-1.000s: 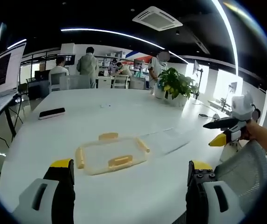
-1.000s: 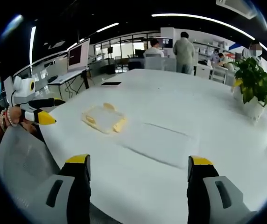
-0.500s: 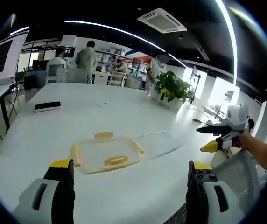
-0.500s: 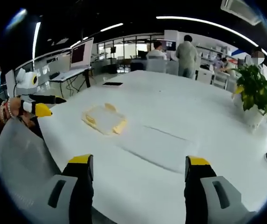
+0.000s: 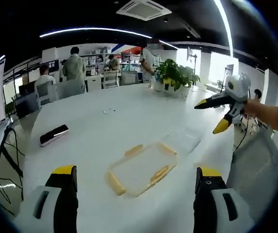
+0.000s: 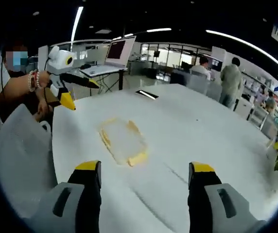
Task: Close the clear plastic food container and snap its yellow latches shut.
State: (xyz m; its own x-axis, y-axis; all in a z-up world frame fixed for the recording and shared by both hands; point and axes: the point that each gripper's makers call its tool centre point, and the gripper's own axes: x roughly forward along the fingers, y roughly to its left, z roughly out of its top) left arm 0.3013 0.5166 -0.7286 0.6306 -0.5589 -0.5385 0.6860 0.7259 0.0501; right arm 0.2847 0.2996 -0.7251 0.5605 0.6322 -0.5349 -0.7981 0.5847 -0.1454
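White table (image 5: 100,126) carries a dark phone (image 5: 54,135) near its far left edge. Potted plant (image 5: 174,75) stands at the far end. Several people (image 5: 74,64) stand or sit at desks beyond. Laptop (image 6: 115,52) sits open on a side desk. Mesh chair back (image 6: 20,145) adjoins the table edge.

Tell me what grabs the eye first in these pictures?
Probably the clear plastic container with yellow latches, lying flat in the middle of a big white table. Next, the open yellow-tipped jaws of the left hand-held gripper rising at the bottom of its view, with the right hand-held gripper held in the air past the table's edge. A leafy plant stands at the far end.
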